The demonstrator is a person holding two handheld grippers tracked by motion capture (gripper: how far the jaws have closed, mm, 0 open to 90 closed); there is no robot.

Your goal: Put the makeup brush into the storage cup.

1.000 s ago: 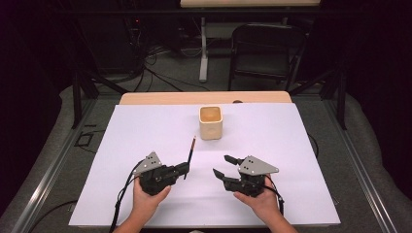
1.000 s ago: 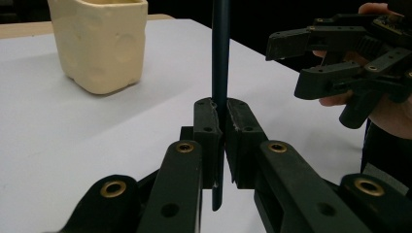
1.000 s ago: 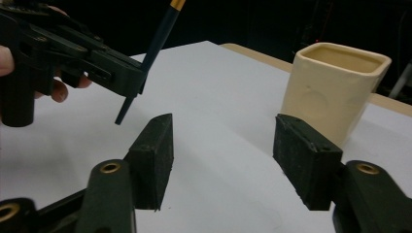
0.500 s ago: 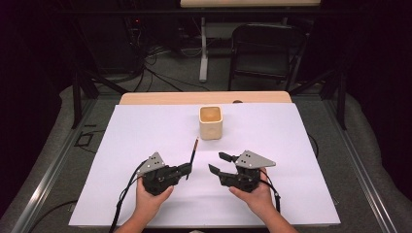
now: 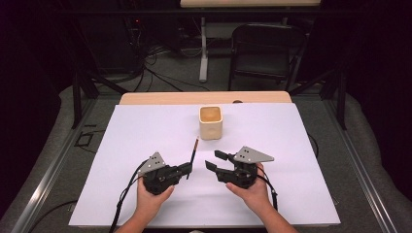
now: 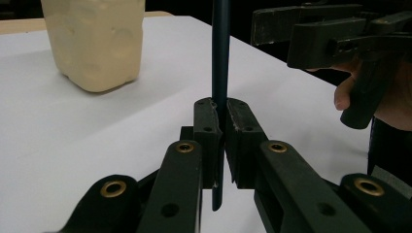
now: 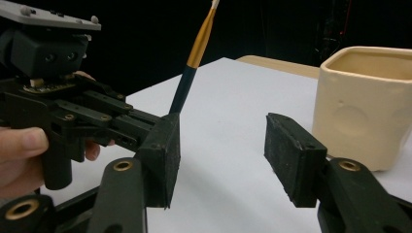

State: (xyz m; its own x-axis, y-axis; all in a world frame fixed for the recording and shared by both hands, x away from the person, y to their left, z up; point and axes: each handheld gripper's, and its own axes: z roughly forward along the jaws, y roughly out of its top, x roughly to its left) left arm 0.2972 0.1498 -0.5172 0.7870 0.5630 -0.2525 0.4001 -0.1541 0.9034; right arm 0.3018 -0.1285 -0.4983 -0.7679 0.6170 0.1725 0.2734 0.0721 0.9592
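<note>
My left gripper [image 5: 187,168] is shut on the lower end of a thin brush [image 5: 193,151] with a dark handle and an orange band near its tip. The brush slants up and away toward a cream square cup [image 5: 211,122]. In the left gripper view the pads [image 6: 209,121] clamp the dark handle [image 6: 219,68] upright. My right gripper [image 5: 212,160] sits just right of the brush. Its jaws stand apart and have just been closing, with nothing between the pads [image 7: 291,160]. The right gripper view has the brush [image 7: 192,73] beyond its left jaw and the cup [image 7: 369,107] at the right.
A white sheet [image 5: 291,145] covers the table, with a wooden edge [image 5: 160,98] at the back. A black chair [image 5: 265,53], cables and stand legs lie on the floor beyond. A grey rail [image 5: 364,170] runs along the right side.
The right gripper has moved left, closer to the brush and the left gripper, and its jaws have narrowed. The left gripper and the brush have stayed put.
</note>
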